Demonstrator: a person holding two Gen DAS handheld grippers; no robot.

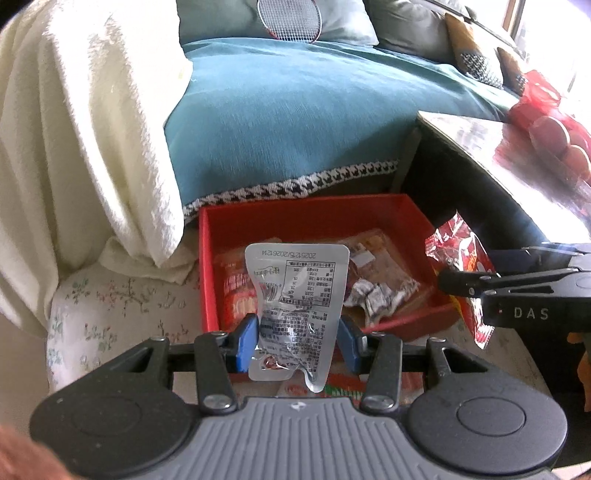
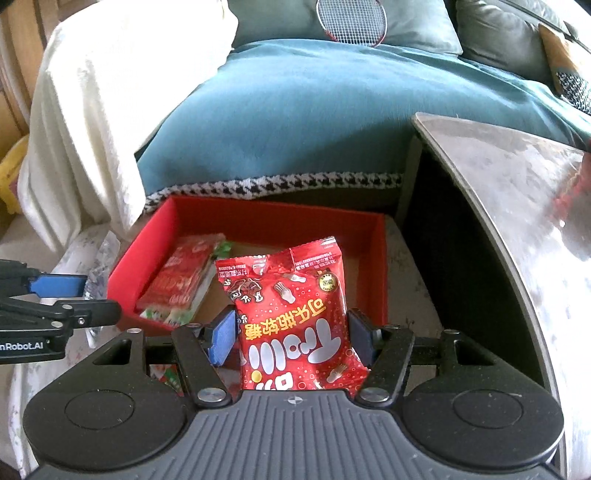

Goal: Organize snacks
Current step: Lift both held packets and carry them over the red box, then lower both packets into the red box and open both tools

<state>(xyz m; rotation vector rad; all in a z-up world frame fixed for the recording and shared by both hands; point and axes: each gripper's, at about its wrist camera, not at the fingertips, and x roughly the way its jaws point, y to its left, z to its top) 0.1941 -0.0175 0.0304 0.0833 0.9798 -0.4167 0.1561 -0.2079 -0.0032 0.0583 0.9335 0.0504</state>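
Note:
My left gripper (image 1: 297, 341) is shut on a silver foil pouch (image 1: 297, 295) printed with small text, held upright over the near side of a red box (image 1: 295, 212). The box holds several snack packs (image 1: 380, 284). My right gripper (image 2: 293, 338) is shut on a red gummy candy bag (image 2: 291, 314), also upright just in front of the red box (image 2: 280, 212). In the right wrist view the box holds a red and green packet (image 2: 181, 284) at its left side. The right gripper with its red bag (image 1: 465, 269) shows at the right edge of the left wrist view.
The box sits on a floral-patterned surface (image 1: 122, 306) in front of a teal sofa (image 1: 295, 122) with a white blanket (image 1: 85, 129) on the left. A glossy table (image 2: 517, 192) rises at the right, with red packages (image 1: 546, 125) on it. A racket (image 2: 351, 18) lies on the sofa.

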